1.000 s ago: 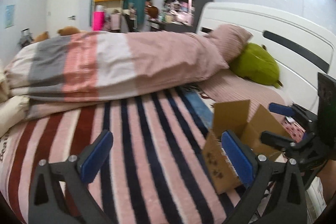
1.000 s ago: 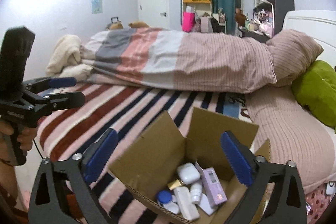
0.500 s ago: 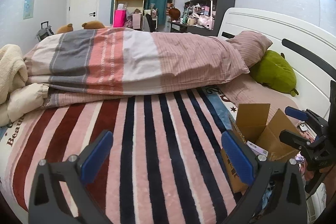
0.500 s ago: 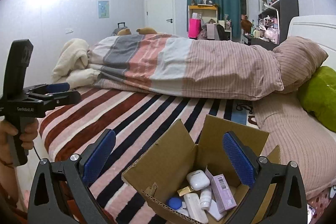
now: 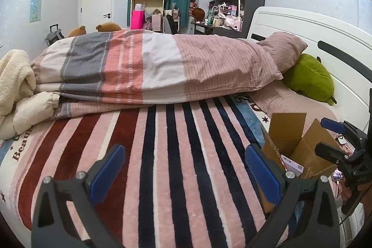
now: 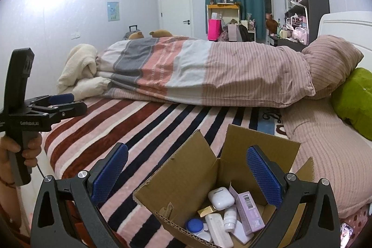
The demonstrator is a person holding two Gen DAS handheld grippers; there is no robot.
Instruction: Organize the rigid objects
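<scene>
An open cardboard box sits on the striped blanket near the bed's front edge; it also shows in the left wrist view. Inside lie a white earbud case, a lilac carton, a white bottle, a blue-lidded jar and other small items. My right gripper is open and empty, just above and in front of the box. My left gripper is open and empty over the bare blanket, left of the box. Each gripper shows in the other's view, the right and the left.
A folded striped duvet lies across the bed's back. A pink pillow and a green plush lie by the white headboard. A cream blanket is bunched at the left. The striped blanket spreads between.
Both views have pulled back and tilted up, so more of the room shows. The box sits lower and smaller in each view. Both grippers stay open and empty.
</scene>
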